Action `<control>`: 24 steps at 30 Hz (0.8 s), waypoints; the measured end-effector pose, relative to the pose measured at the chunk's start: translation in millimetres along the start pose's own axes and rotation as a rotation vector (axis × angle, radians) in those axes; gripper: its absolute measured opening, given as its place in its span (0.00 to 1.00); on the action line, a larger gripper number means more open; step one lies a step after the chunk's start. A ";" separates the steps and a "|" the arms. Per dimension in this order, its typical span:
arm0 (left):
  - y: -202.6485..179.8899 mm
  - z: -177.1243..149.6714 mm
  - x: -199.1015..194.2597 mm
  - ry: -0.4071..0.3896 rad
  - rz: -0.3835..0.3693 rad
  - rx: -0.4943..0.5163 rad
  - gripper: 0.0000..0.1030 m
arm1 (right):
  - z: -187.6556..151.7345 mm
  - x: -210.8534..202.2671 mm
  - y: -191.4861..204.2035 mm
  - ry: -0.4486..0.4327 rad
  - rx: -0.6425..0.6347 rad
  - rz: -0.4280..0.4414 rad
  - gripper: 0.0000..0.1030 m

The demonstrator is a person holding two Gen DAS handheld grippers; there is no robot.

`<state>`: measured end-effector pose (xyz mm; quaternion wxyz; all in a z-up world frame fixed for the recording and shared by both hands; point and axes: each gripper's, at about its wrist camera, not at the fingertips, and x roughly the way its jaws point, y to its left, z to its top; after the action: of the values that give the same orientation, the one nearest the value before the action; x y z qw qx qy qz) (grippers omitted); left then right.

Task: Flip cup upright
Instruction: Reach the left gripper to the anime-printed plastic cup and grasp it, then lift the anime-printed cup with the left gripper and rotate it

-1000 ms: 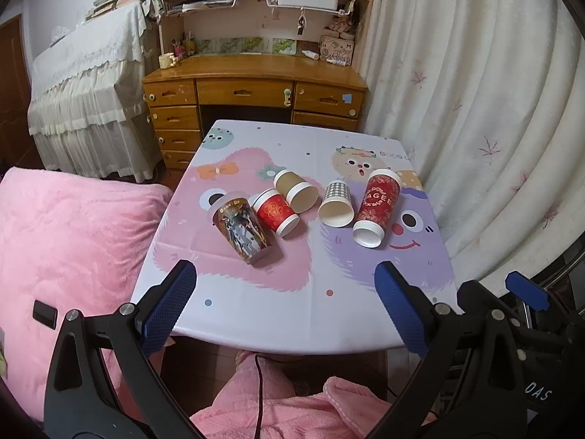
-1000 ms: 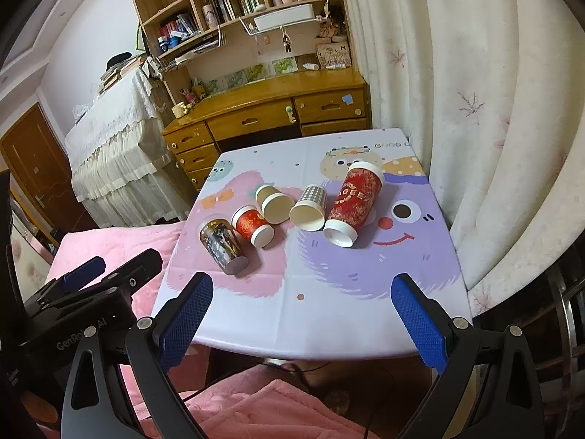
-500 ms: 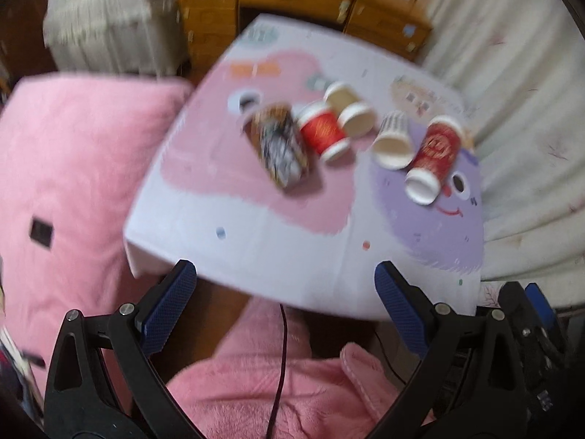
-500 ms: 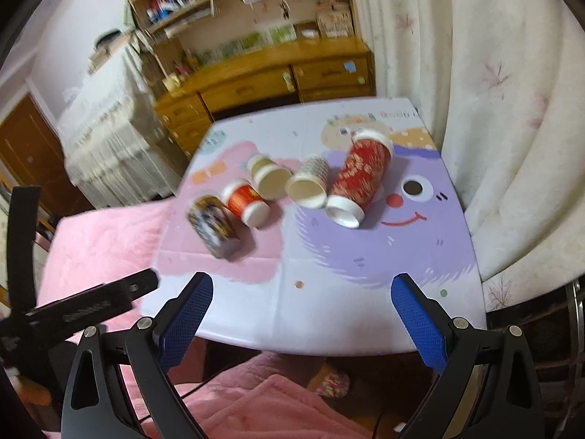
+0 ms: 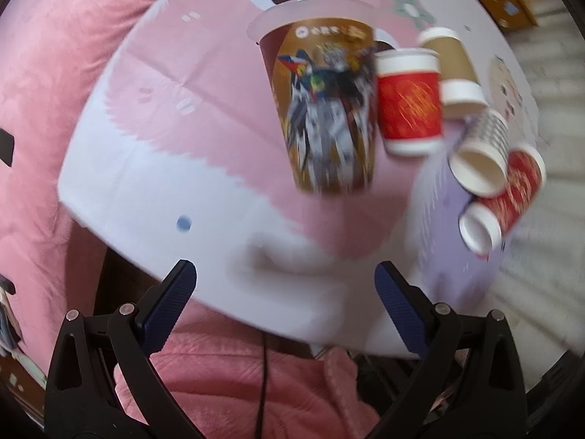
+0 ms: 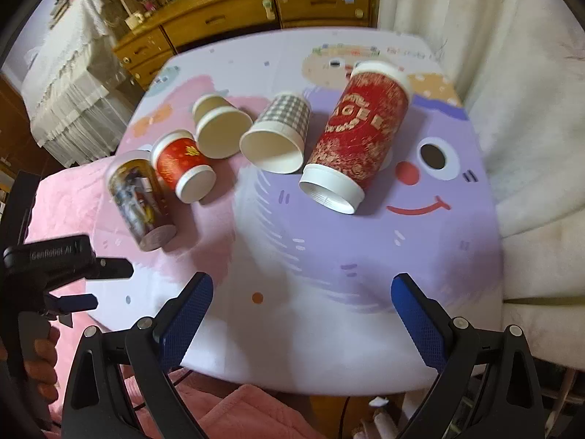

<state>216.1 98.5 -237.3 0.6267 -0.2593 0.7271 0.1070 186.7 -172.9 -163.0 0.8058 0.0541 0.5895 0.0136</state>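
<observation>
Several paper cups lie on their sides on the cartoon tablecloth. From left: a brown robot-print cup, a small red cup, a tan cup, a checked cup and a tall red cup. My left gripper is open above the table's near edge, below the robot-print cup. My right gripper is open over the front of the table, apart from all cups. The left gripper's body shows at the left of the right wrist view.
A pink blanket lies left of the table and under its front edge. White curtains hang close on the right. A wooden desk with drawers stands beyond the table's far edge.
Both grippers have moved forward and down toward the table. The left view has swung closer over the robot-print cup; the right view is closer to the row of cups. No cup has moved.
</observation>
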 end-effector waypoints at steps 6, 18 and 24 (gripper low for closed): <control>-8.9 52.5 9.1 -0.058 -0.031 -0.028 0.94 | 23.2 53.6 9.7 0.131 -0.011 0.023 0.96; -20.3 92.0 20.2 -0.078 -0.063 -0.002 0.67 | 27.5 100.3 -2.3 0.217 0.106 0.039 0.96; -24.5 79.7 17.2 -0.128 -0.013 0.046 0.64 | 17.3 98.1 -4.7 0.203 0.126 0.029 0.96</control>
<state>295.5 111.9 -265.1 0.6781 -0.2422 0.6862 0.1028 232.8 -170.4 -251.4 0.7366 0.1117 0.6670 -0.0062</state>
